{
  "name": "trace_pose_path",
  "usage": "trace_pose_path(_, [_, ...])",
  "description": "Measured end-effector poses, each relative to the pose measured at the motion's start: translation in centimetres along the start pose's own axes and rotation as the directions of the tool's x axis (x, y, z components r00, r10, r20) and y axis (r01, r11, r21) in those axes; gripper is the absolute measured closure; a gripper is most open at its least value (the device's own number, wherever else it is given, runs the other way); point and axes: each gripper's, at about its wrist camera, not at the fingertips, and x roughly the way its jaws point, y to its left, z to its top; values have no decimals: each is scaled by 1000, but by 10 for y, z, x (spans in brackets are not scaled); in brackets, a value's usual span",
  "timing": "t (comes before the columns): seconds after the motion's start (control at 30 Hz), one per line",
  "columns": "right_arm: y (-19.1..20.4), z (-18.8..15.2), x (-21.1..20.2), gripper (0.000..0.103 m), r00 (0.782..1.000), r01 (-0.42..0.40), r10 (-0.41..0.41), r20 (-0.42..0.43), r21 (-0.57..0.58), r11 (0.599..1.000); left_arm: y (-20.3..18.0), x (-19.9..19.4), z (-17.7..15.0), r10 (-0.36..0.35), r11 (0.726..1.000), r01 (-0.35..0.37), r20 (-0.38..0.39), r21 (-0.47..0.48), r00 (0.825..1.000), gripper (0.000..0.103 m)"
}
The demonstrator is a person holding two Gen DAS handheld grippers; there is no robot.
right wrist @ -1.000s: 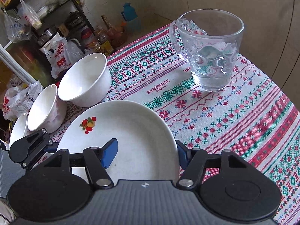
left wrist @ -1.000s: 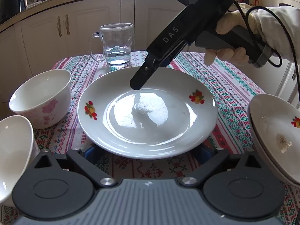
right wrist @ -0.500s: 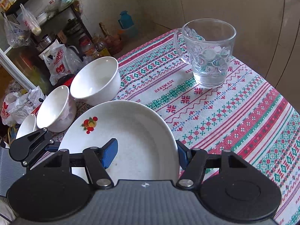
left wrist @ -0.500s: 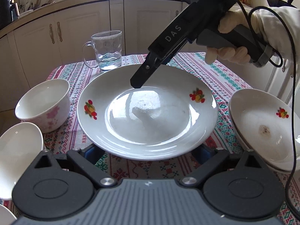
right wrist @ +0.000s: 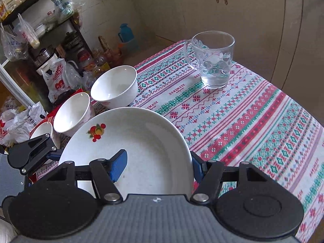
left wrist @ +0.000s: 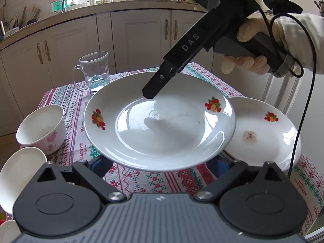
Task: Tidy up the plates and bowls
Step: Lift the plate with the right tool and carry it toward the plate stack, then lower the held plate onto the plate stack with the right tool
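Note:
A white plate with fruit prints (left wrist: 160,125) is lifted above the table; it also shows in the right wrist view (right wrist: 145,147). My right gripper (right wrist: 158,165) is shut on its far rim, one blue pad (right wrist: 118,165) on top. In the left wrist view the right gripper (left wrist: 149,93) reaches down onto the rim. My left gripper (left wrist: 160,165) sits under the plate's near edge, pads wide apart and mostly hidden. A second fruit-print plate (left wrist: 263,129) lies on the table at right. Three white bowls (right wrist: 113,89) (right wrist: 71,113) (right wrist: 41,131) stand at left.
A glass mug (right wrist: 212,60) holding some water stands at the table's far corner on the patterned cloth (right wrist: 253,121). Kitchen cabinets (left wrist: 133,38) lie behind. Bags and shelves (right wrist: 40,60) crowd the floor left of the table.
The plate has risen off the table with both grippers, and the views pulled up and back. The second plate at right has come fully into sight.

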Motion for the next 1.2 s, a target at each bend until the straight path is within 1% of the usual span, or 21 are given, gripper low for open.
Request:
trace_pose_path(0.23, [11, -26, -26, 32, 998, 52, -53, 24, 37, 998, -16, -14, 0, -49, 998, 48, 14, 52, 999, 6])
trace_pose_path(0.4, [13, -49, -40, 32, 996, 74, -78, 51, 83, 994, -28, -19, 0, -88, 992, 87, 8, 88, 996, 6])
trace_pose_path(0.8, [14, -103, -69, 32, 986, 125, -143, 88, 179, 976, -57, -14, -3, -181, 969, 185, -43, 161, 983, 6])
trace_pose_path(0.97, [10, -124, -75, 32, 982, 136, -161, 99, 219, 966, -69, -10, -5, -202, 960, 211, -63, 186, 977, 6])
trace_pose_path(1.2, [0, -144, -77, 32, 979, 137, -170, 110, 261, 956, -75, -5, -2, -221, 952, 233, -80, 199, 972, 6])
